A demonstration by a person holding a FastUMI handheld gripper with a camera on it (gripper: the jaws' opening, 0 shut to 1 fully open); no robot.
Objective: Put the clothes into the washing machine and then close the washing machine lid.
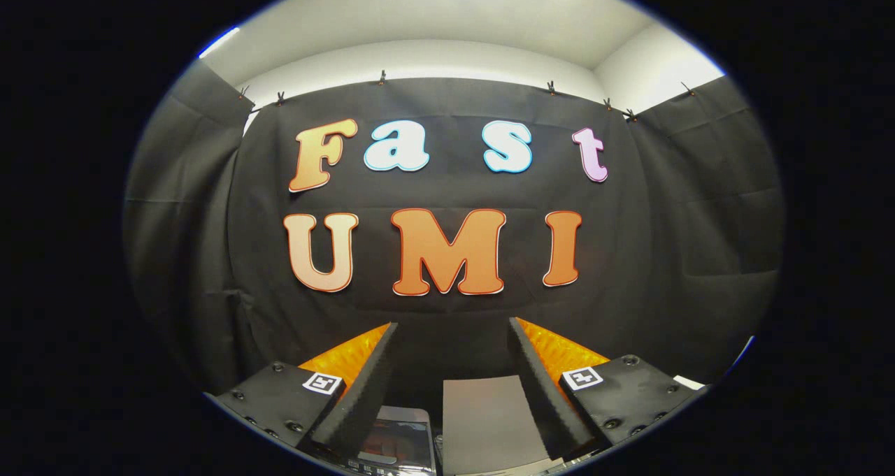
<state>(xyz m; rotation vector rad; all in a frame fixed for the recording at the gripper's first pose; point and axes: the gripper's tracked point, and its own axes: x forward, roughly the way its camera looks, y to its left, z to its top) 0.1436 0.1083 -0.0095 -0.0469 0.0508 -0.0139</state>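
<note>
My gripper [453,323] is held level and points at the booth's black cloth wall [447,308]. Its two fingers stand wide apart with nothing between them, so it is open. Low between the fingers, close under the camera, lies a flat grey panel [486,420]. Beside that panel, by the left finger, is a dark glossy panel [398,440] with a reddish reflection. I cannot tell whether these two panels belong to the washing machine.
Black cloth hangs ahead and on both sides, clipped along its top edge. Above it are a white wall [433,60] and the ceiling. A small pale edge [689,383] shows past the right finger's base.
</note>
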